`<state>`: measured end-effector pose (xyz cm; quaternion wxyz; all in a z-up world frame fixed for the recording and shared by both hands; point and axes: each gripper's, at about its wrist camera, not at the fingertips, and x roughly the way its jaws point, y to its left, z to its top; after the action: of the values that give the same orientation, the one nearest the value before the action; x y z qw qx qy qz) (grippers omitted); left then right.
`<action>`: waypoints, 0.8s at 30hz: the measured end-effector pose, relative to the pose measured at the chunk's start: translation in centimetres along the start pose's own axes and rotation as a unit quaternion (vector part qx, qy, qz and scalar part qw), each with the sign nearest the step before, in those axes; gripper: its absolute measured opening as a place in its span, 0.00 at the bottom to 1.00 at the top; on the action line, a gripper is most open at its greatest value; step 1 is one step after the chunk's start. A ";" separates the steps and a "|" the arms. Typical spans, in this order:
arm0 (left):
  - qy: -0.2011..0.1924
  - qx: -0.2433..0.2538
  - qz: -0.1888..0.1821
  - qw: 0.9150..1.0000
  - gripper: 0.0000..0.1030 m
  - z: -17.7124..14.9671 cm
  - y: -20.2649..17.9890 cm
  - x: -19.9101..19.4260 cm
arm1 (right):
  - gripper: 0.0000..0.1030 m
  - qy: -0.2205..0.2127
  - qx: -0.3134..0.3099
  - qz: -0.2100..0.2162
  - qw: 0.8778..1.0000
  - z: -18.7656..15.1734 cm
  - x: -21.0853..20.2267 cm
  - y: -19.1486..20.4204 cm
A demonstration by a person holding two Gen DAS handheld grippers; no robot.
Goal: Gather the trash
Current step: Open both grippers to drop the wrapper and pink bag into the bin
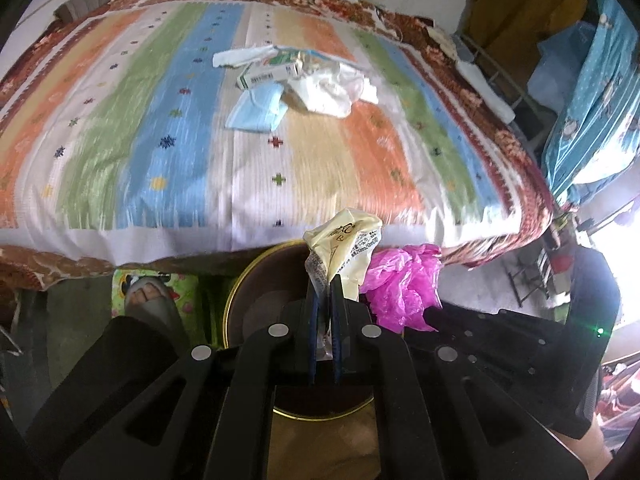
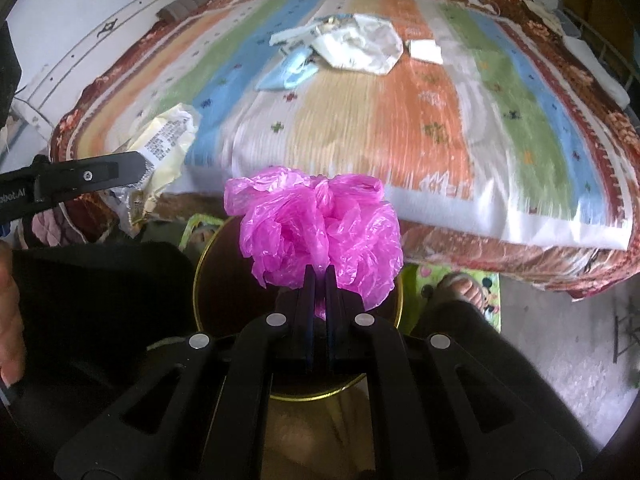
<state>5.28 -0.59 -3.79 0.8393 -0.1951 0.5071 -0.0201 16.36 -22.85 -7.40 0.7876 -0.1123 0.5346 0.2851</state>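
Looking along the left gripper (image 1: 325, 280), the two fingers are clenched on a crumpled cream-yellow wrapper (image 1: 346, 246) printed with dark text; it stands up from the fingertips directly above a round bin (image 1: 236, 292) with a gold rim, which suggests it is being held there for dropping; the pink plastic bag (image 1: 404, 284) sits just beside it on the right, carried by the other gripper; beyond them the bed (image 1: 120, 140), covered in a striped blanket, bears the remaining trash near its middle: a green-and-white carton (image 1: 266, 74), a light blue face mask (image 1: 256, 112), a white plastic bag (image 1: 332, 90) and a white tissue (image 1: 236, 56), all heaped touching one another; a sandalled foot (image 1: 146, 300) stands on the floor left of the bin.

From the right wrist, the right gripper (image 2: 319, 276) is clamped on the pink plastic bag (image 2: 320, 228), thin, glossy and bunched into a ball, poised over the same gold-rimmed bin (image 2: 396, 304), likely for the same release; the left gripper (image 2: 136, 168) enters from the left with the wrapper (image 2: 168, 140) pinched at its tip, over the bed's near edge (image 2: 520, 224); the heap (image 2: 356, 46) lies well apart on the far side, with a small white packet (image 2: 426, 50) just beside it; by my reading, both held pieces are ready to fall, and the heap is not yet collected.
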 end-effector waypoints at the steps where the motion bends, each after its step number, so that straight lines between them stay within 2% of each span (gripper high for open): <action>1: 0.004 0.003 0.003 1.000 0.05 -0.1 -0.2 0.3 | 0.04 0.010 0.001 -0.002 1.000 0.0 0.4 0.1; 3: 0.010 0.004 0.006 1.000 0.08 -0.1 -0.4 0.7 | 0.05 0.025 0.011 -0.002 1.000 -0.1 0.9 -0.1; 4: 0.013 0.000 0.006 1.000 0.13 0.0 -0.4 0.9 | 0.06 0.033 0.019 0.000 0.999 -0.1 1.1 -0.3; 5: 0.014 -0.004 0.004 1.000 0.23 0.1 -0.3 0.9 | 0.16 0.044 0.027 0.005 0.999 -0.1 1.4 -0.6; 6: 0.015 -0.010 0.000 1.000 0.29 0.2 -0.2 1.0 | 0.27 0.052 0.038 0.012 0.998 -0.1 1.6 -0.8; 7: 0.015 -0.016 -0.006 1.000 0.39 0.3 -0.1 0.9 | 0.29 0.057 0.045 0.019 0.997 -0.1 1.7 -0.9; 8: 0.013 -0.020 -0.008 1.000 0.44 0.4 0.0 0.8 | 0.31 0.059 0.046 0.023 0.997 -0.1 1.7 -0.8; 12: 0.009 -0.029 -0.012 0.999 0.46 0.5 0.1 0.4 | 0.34 0.053 0.045 0.028 0.997 0.0 1.5 -0.5; 14: 0.004 -0.032 -0.013 0.999 0.49 0.7 0.3 0.2 | 0.41 0.042 0.033 0.012 0.999 0.2 1.5 -0.6; 15: 0.000 -0.032 -0.008 0.999 0.49 0.8 0.4 0.1 | 0.41 0.040 0.032 0.002 0.999 0.3 1.6 -0.9; 20: -0.001 -0.049 -0.013 0.999 0.51 1.4 1.4 0.0 | 0.41 0.032 0.059 0.023 0.998 1.1 1.4 -2.2; 24: 0.000 -0.060 -0.008 0.998 0.54 2.0 2.0 -0.1 | 0.43 0.012 0.033 0.020 0.999 2.3 0.5 -1.3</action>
<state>6.62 1.87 -3.58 0.8258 -0.2490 0.5060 0.0040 18.98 -22.64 -7.08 0.7786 -0.0796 0.5551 0.2815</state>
